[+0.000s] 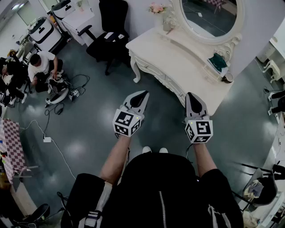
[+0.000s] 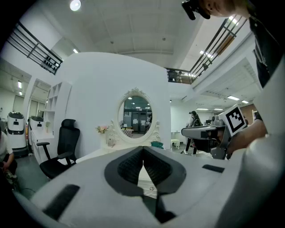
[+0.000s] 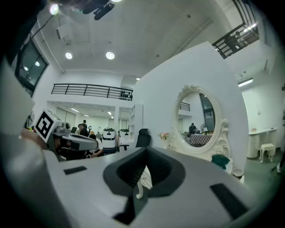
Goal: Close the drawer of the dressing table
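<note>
The white dressing table (image 1: 178,62) with its oval mirror (image 1: 209,15) stands ahead of me, a short way beyond both grippers. Drawer fronts (image 1: 156,72) with small knobs run along its near side; from here I cannot tell whether one stands out. My left gripper (image 1: 141,93) is held level over the floor and points at the table's front; its jaws are shut and empty. My right gripper (image 1: 190,95) hovers near the table's right end, also shut and empty. In the left gripper view the shut tips (image 2: 143,149) frame a drawer knob (image 2: 152,189). The right gripper view shows its tips (image 3: 145,151) meeting over a table leg (image 3: 139,189).
A black office chair (image 1: 111,31) stands left of the table. A person (image 1: 42,64) sits on the floor at far left among cables (image 1: 53,142). Flowers (image 1: 156,7) and a green item (image 1: 218,62) rest on the tabletop. Another chair (image 1: 260,187) is at lower right.
</note>
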`<state>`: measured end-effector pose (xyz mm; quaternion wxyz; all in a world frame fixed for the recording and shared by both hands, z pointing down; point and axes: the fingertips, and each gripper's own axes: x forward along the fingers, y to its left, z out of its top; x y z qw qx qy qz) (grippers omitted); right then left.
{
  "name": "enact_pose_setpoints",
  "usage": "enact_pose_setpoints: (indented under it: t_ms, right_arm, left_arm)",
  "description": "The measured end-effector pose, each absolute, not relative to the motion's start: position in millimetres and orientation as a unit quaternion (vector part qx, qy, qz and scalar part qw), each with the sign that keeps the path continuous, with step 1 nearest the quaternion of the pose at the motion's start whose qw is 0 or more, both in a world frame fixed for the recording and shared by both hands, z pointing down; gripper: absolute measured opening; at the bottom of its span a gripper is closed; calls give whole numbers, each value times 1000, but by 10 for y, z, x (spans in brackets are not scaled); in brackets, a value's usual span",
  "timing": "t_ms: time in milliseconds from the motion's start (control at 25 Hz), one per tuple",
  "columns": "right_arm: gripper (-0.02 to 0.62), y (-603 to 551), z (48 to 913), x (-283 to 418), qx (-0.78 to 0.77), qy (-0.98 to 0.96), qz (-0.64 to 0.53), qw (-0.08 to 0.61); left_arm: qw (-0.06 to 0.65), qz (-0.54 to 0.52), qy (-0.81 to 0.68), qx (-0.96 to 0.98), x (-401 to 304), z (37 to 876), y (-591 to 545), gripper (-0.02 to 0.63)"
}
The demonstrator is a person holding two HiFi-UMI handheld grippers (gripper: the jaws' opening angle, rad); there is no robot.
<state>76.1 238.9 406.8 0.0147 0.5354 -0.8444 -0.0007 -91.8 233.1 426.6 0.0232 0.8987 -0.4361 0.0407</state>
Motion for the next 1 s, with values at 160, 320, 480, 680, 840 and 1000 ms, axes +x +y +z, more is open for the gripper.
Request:
enact_pose_setpoints:
  t_ms: [160, 320, 480, 680, 840, 1000]
  right_arm:
    - [-11, 2403, 3976, 758, 533, -846, 1, -7]
    - [-6, 2388, 4000, 758, 545, -838, -5, -1]
    - [-6, 2371, 4023, 712, 552, -834, -2, 1]
    - [-6, 2335, 4056, 559, 549, -836, 11, -10]
    - [-6, 2352, 4078, 376, 552, -833, 17, -13]
    - [-6, 2403, 4115, 204, 557, -830, 17, -8]
  left_arm:
    - [23, 41, -435, 899, -943, 4280, 2318, 3]
    - [25, 40, -434, 900, -975, 4295, 2312, 2]
    - [25, 40, -432, 901, -1040, 4311, 2304, 2]
    - [25, 43, -426, 903, -1143, 4373, 2302, 3]
    - [25, 42, -424, 904, -1325, 4394, 2314, 3]
    - [26, 39, -421, 906, -1505, 4417, 2340, 3]
